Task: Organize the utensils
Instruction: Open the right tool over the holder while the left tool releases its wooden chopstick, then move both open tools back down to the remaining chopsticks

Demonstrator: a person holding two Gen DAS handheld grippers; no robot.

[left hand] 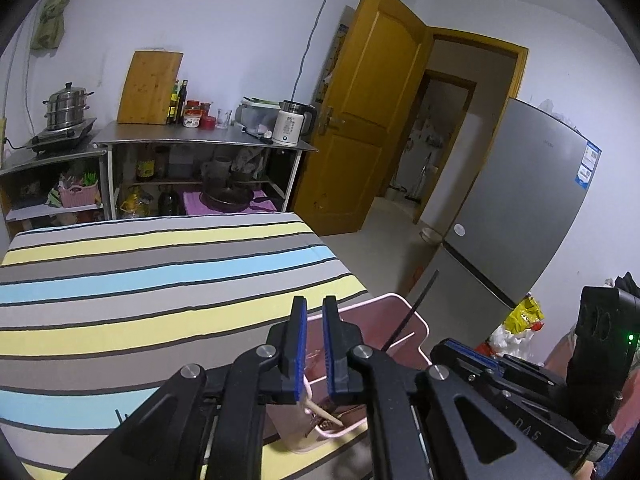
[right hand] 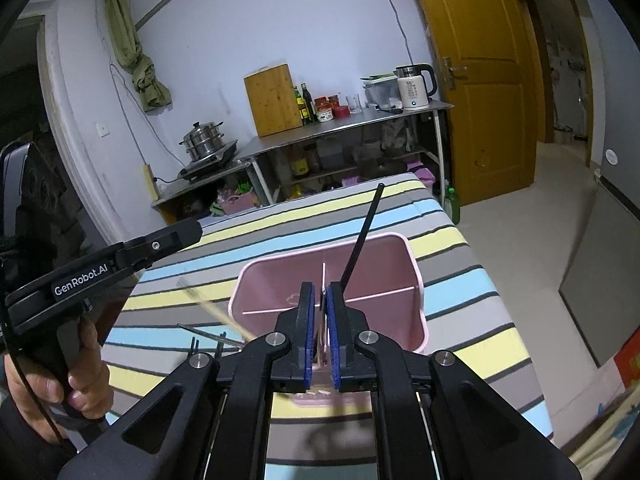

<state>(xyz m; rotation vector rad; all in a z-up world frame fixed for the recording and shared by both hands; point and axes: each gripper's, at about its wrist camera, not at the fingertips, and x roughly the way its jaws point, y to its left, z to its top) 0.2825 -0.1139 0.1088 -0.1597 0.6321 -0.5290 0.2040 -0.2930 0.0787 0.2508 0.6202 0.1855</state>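
A pink divided utensil holder point(right hand: 384, 264) stands on the striped table point(right hand: 460, 280); it also shows in the left wrist view point(left hand: 376, 320). A black utensil handle point(right hand: 362, 236) leans up out of it. My right gripper point(right hand: 323, 332) is nearly shut on a thin metal utensil point(right hand: 322, 340) at the holder's near rim. My left gripper point(left hand: 314, 344) is narrowly open just above the holder's rim, with pale chopsticks point(left hand: 324, 414) below its pads. More pale chopsticks point(right hand: 224, 312) and thin dark utensils point(right hand: 208, 336) lie on the cloth to the left.
A steel counter point(left hand: 200, 136) at the back holds a cutting board point(left hand: 150, 88), bottles, jars and a white kettle point(left hand: 290, 122). A steamer pot point(left hand: 66, 106) sits on a stove. A wooden door point(left hand: 376, 112) and a grey fridge point(left hand: 520, 208) stand to the right.
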